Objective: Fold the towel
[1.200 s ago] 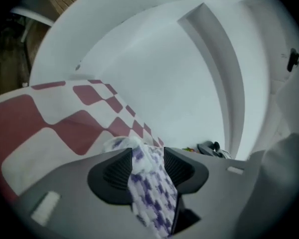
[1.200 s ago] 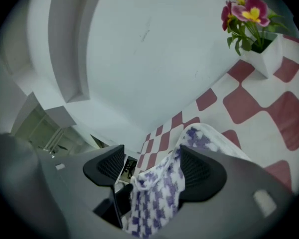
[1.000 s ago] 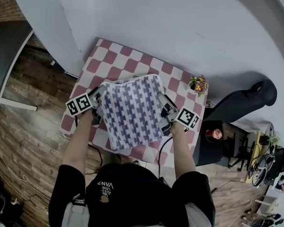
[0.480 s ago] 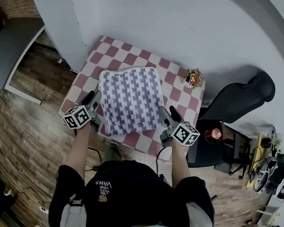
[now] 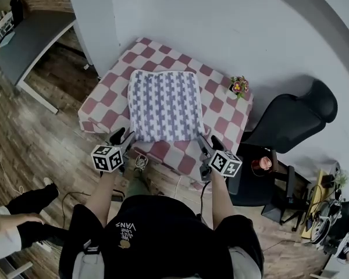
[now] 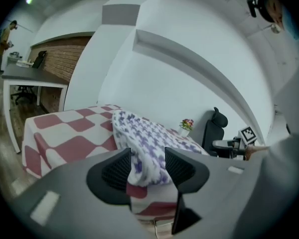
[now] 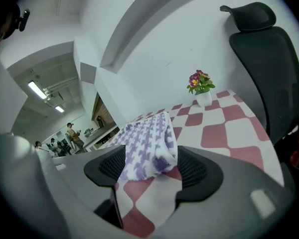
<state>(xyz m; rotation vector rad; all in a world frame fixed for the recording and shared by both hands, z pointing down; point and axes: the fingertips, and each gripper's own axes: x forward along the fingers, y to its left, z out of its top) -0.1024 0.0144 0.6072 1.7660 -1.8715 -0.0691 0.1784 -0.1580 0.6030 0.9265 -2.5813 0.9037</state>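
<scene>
The towel, white with a purple houndstooth pattern, lies folded into a rectangle on the red-and-white checked tablecloth. My left gripper hovers off the table's near edge, below the towel's near left corner, open and empty. My right gripper hangs at the near right corner, also open and empty. In the left gripper view the towel shows beyond the left gripper, apart from its pads. The right gripper view shows the towel likewise ahead of the right gripper.
A small flower pot stands at the table's far right corner. A black office chair is to the right, with a red cup on a dark stand beside it. A grey desk stands far left. Another person's legs show at lower left.
Both grippers have drawn back from the towel's sides toward the person, past the table's near edge. The towel stays flat on the table.
</scene>
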